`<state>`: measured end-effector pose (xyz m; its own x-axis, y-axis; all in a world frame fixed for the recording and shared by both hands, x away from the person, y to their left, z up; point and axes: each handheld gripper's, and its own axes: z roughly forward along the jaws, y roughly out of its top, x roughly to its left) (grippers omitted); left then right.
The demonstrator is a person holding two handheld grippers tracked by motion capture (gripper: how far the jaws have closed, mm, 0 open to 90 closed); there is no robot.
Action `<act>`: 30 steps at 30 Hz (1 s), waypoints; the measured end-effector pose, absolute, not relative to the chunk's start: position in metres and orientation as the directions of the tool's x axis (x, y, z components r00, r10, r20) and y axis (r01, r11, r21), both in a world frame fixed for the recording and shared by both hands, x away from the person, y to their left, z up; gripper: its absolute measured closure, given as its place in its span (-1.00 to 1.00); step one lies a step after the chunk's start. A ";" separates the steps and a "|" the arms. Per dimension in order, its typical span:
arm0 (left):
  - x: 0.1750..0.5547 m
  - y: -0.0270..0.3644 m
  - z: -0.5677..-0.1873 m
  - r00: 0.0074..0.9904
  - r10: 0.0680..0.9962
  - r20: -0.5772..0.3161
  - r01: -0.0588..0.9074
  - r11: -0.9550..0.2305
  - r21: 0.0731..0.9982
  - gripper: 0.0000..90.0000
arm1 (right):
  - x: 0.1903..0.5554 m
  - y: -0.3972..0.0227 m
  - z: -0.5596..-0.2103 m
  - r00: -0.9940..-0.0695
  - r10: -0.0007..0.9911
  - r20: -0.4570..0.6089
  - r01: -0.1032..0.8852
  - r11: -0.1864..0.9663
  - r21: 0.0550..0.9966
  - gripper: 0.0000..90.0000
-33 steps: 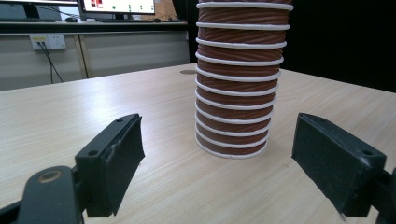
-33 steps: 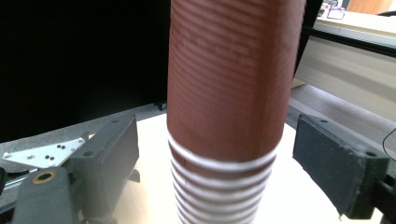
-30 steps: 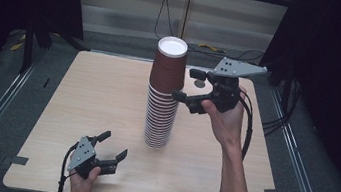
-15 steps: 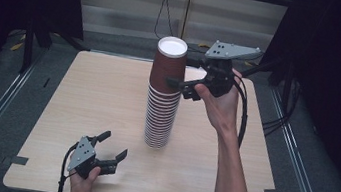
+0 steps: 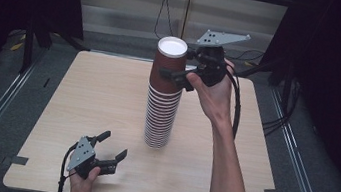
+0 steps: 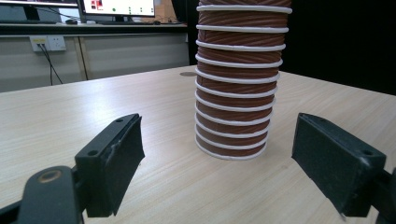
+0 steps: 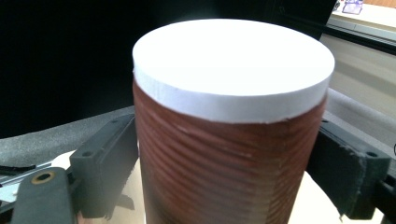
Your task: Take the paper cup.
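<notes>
Stands near the middle of the wooden table (image 5: 98, 96): a tall stack of brown ribbed paper cups (image 5: 160, 120) with white rims, upside down, white bottom of the top cup (image 5: 169, 63) facing up.

Right side: comes in from the bottom edge of the high view as a long bare forearm (image 5: 227, 180), stretched forward and raised well above the table. Bends at the wrist, with the right hand (image 5: 211, 94) wrapped round the body of the right gripper (image 5: 172, 70). Points leftward, roughly level, at the top of the stack, grey three-cornered plate uppermost. Pinches the top cup from both sides: in the right gripper view, one black pad against each wall, just below the white bottom.

Left side: rests low at the near edge of the table, well apart from the stack, with the left hand (image 5: 81, 187) curled beneath the left gripper (image 5: 111, 147). Points forward and rightward toward the foot of the stack. Jaws spread wide, nothing between them, only bare tabletop in the gap.
</notes>
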<state>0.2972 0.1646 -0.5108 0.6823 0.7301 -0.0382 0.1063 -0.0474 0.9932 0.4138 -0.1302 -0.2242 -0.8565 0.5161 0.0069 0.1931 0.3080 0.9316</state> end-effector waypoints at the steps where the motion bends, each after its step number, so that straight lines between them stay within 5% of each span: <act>1: 0.297 0.165 -0.511 0.682 0.730 -0.038 0.106 -0.047 0.993 -0.64 | 0.415 -0.130 -0.224 -0.856 0.516 0.007 0.196 0.311 0.930 -0.70; 30: 0.297 0.165 -0.511 0.683 0.729 -0.042 0.102 -0.038 0.994 -0.64 | 0.418 -0.128 -0.214 -0.860 0.511 0.017 0.165 0.247 0.955 -0.58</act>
<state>0.2965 0.1651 -0.5111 0.6828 0.7294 -0.0421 0.1023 -0.0384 0.9940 0.4175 -0.1280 -0.2143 -0.8595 0.5108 0.0166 0.1652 0.2470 0.9548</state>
